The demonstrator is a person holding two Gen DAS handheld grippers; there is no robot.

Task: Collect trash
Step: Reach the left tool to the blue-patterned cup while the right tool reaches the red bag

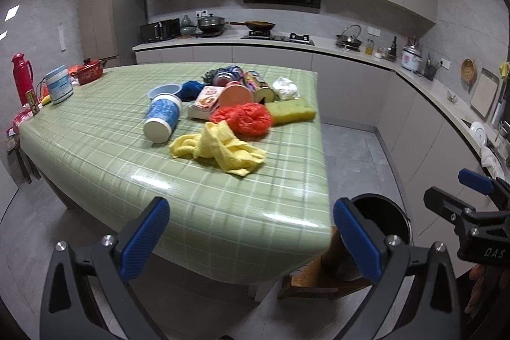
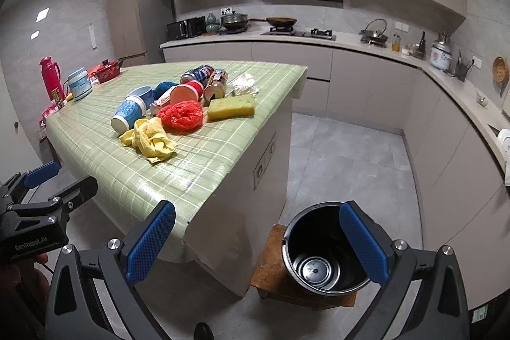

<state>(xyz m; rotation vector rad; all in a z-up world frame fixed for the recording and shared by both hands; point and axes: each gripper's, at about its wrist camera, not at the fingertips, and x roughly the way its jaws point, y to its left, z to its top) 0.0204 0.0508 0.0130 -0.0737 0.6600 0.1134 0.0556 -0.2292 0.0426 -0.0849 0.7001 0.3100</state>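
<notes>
Beyond both wide-spread, empty grippers, left gripper (image 1: 251, 239) and right gripper (image 2: 258, 241), trash (image 1: 236, 104) lay piled far across the green table (image 1: 191, 196); a black bin (image 2: 322, 247) stood near, lower right.

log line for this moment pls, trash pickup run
phase: start, nothing picked | left gripper: open, empty | right gripper: open, empty | trash pile: on table | black bin: empty, on stool beside table

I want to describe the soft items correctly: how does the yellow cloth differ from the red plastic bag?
The yellow cloth is matte terry fabric, spread in loose folds; the red plastic bag is shiny film, bunched into a rounder ball. The cloth lies nearer the table's front edge, the bag farther back beside the sponge. Both are crumpled and ungripped.
</notes>
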